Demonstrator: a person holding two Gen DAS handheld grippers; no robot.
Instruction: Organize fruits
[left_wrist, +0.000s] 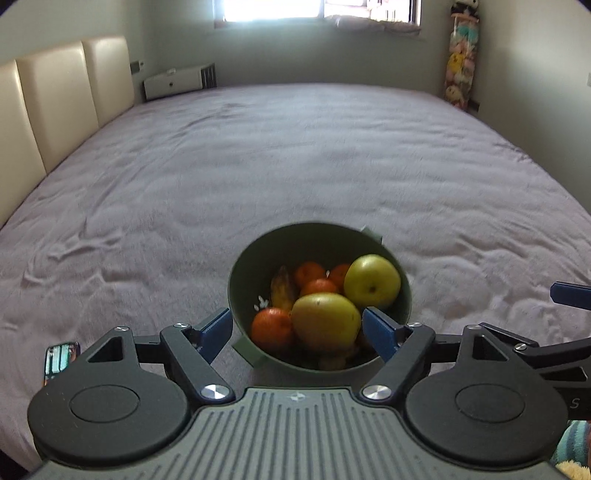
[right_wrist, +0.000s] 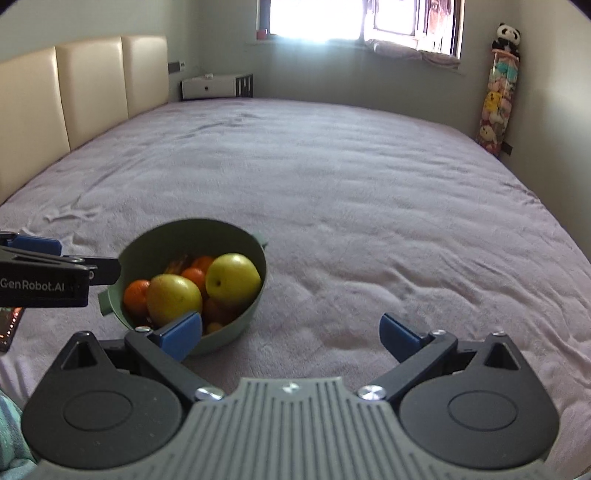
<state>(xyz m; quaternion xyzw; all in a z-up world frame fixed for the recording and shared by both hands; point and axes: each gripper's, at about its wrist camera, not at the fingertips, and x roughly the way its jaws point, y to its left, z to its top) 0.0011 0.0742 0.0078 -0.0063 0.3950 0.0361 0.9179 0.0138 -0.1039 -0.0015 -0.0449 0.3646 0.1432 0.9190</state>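
A green bowl (left_wrist: 258, 258) (right_wrist: 147, 240) sits on the bed, holding two yellow-green apples (left_wrist: 371, 281) (right_wrist: 232, 278), several oranges (left_wrist: 271, 328) (right_wrist: 136, 293) and a banana (left_wrist: 282, 290). My left gripper (left_wrist: 297, 334) hovers over the bowl's near side, open wide, its blue fingers (left_wrist: 216, 332) on either side of the nearer apple (left_wrist: 325, 321) without touching it. In the right wrist view my right gripper (right_wrist: 291, 334) is open above the sheet just right of the bowl, nothing between its fingers. The left gripper's body (right_wrist: 44, 280) shows at the left edge there.
A wide mauve bedsheet (left_wrist: 295, 166) stretches ahead. A cream padded headboard (left_wrist: 55, 92) lines the left, a white nightstand (left_wrist: 173, 83) and a window stand at the back, a column of plush toys (left_wrist: 460, 62) in the right corner. A phone (left_wrist: 61, 358) lies near left.
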